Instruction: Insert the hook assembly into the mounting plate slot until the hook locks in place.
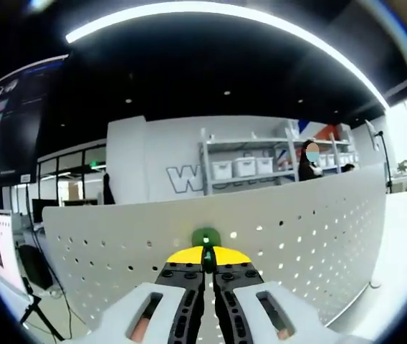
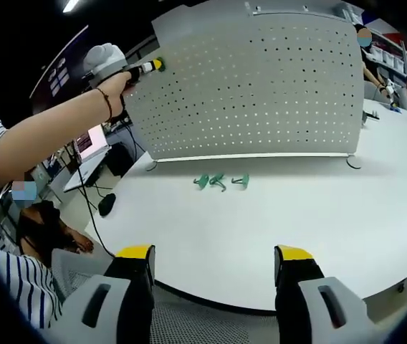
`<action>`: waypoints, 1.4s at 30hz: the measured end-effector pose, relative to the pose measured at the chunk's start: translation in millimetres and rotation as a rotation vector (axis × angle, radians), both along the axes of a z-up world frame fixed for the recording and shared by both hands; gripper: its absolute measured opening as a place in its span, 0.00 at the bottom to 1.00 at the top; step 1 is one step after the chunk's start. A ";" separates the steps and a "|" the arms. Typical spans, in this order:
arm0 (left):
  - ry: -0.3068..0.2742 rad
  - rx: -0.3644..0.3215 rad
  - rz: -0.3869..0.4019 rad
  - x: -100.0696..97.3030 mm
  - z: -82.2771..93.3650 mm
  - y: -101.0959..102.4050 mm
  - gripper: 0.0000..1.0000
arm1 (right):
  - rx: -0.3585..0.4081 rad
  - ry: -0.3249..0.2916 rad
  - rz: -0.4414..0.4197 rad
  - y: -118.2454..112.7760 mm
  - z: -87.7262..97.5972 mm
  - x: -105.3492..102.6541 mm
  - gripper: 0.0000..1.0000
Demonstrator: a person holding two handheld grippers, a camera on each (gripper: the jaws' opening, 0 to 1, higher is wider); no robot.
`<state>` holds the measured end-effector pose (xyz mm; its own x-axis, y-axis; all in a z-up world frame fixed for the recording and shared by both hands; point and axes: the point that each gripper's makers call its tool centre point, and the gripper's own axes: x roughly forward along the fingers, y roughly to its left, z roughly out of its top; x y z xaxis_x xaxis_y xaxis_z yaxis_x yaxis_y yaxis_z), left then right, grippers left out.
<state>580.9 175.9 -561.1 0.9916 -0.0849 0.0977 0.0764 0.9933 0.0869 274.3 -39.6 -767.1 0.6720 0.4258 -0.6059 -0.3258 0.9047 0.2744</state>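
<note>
- left gripper (image 1: 208,266): fingers closed tight on a green hook (image 1: 206,237), pinched at the tips and held against the white perforated panel (image 1: 297,236), which serves as the mounting plate
- in the right gripper view the left gripper (image 2: 146,67) sits at the panel's (image 2: 261,86) upper edge, about 10 o'clock, held up by a person's hand (image 2: 114,84)
- right gripper (image 2: 214,261): fingers spread wide, holding nothing, low over the white surface (image 2: 275,236)
- three spare green hooks (image 2: 221,181) lie loose on the surface just in front of the panel's foot, near 12 o'clock of the right gripper
- hook orientation: long axis appears to run along the fingers, straight into the panel face; which end leads is too small to tell
- step in hand, as judged: seating the hook in a hole
- recommendation: keep the hook square to the panel, push straight and steady along its axis, avoid twisting, release only once it locks
</note>
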 end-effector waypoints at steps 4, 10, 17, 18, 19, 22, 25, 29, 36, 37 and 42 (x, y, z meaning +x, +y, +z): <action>0.009 0.010 0.005 1.1 -2.9 -1.1 0.02 | 0.002 0.004 -0.004 0.0 -0.9 -0.7 0.65; 0.044 0.002 0.012 5.3 -2.9 -0.6 0.02 | 0.007 0.006 -0.004 2.1 -1.9 0.8 0.64; 0.053 0.008 0.022 3.3 -4.9 0.5 0.03 | 0.009 0.011 0.006 5.5 -4.2 -0.4 0.64; 0.055 0.013 0.024 3.1 -5.1 0.3 0.03 | 0.010 0.009 0.004 5.2 -3.6 -0.1 0.64; 0.067 0.018 0.031 2.7 -6.4 0.3 0.04 | 0.010 0.007 0.002 4.8 -3.1 0.2 0.64; 0.089 0.000 0.031 2.3 -8.3 -2.1 0.07 | 0.012 0.001 -0.005 3.4 -1.7 1.0 0.64; 0.096 -0.004 0.024 0.9 -8.3 -6.4 0.12 | 0.013 0.000 -0.009 2.7 -1.6 0.8 0.64; 0.084 -0.029 0.047 -1.1 -2.5 -2.2 0.29 | 0.014 -0.006 -0.012 1.4 -0.7 -0.2 0.64; 0.022 -0.008 -0.008 -8.7 18.8 -8.2 0.51 | 0.011 -0.024 -0.025 -1.6 0.8 2.2 0.65; 0.022 -0.016 -0.019 -11.5 21.2 -8.5 0.55 | 0.011 -0.027 -0.026 -1.7 0.8 2.8 0.65; 0.042 -0.022 -0.067 -27.8 23.6 -7.1 0.64 | 0.018 -0.036 -0.033 -0.8 0.6 6.1 0.65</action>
